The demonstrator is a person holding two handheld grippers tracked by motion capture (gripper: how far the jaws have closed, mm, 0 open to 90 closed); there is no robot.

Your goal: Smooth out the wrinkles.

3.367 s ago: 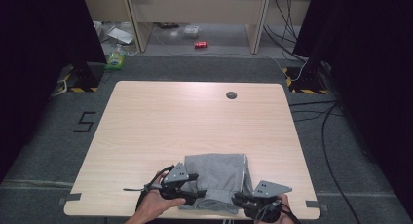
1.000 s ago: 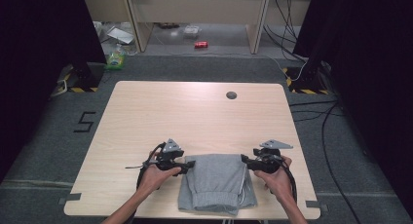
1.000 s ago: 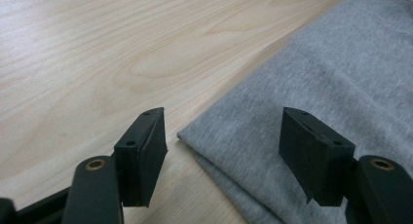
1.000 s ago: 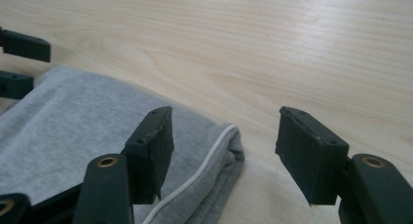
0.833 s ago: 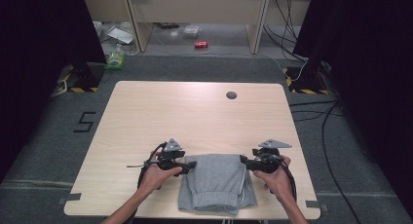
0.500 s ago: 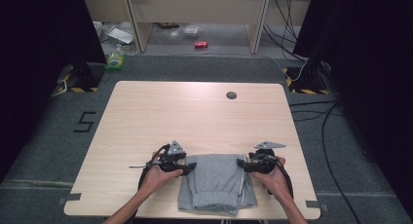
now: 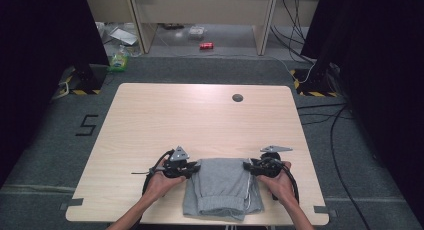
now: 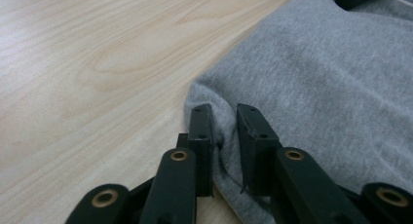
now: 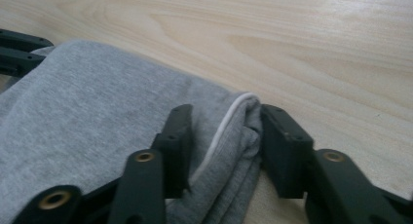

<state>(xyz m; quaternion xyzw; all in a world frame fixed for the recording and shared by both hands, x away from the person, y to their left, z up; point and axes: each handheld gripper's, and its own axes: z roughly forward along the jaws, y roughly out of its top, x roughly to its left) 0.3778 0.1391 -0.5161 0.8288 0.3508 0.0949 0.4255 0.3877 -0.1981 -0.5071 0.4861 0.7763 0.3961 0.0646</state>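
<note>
A folded grey garment (image 7: 222, 187) lies near the front edge of the light wooden table (image 7: 200, 115). My left gripper (image 7: 197, 166) is at its far left corner. In the left gripper view the jaws (image 8: 224, 119) have just been closing and now pinch a fold of the grey cloth (image 8: 316, 78). My right gripper (image 7: 246, 166) is at the far right corner. Its jaws (image 9: 224, 119) have also just been closing, and a bunched fold of the garment (image 9: 97, 97) with a white cord sits pressed between them.
A round dark grommet (image 7: 237, 97) sits in the table's far half. On the floor beyond the table lie a red can (image 7: 206, 45) and a green item (image 7: 119, 60). Cables (image 7: 340, 140) run along the floor to the right.
Since the oldest frame both hands went from the garment's near corners to its far corners. In the last second the right gripper edged inward onto the cloth; the garment has stayed put.
</note>
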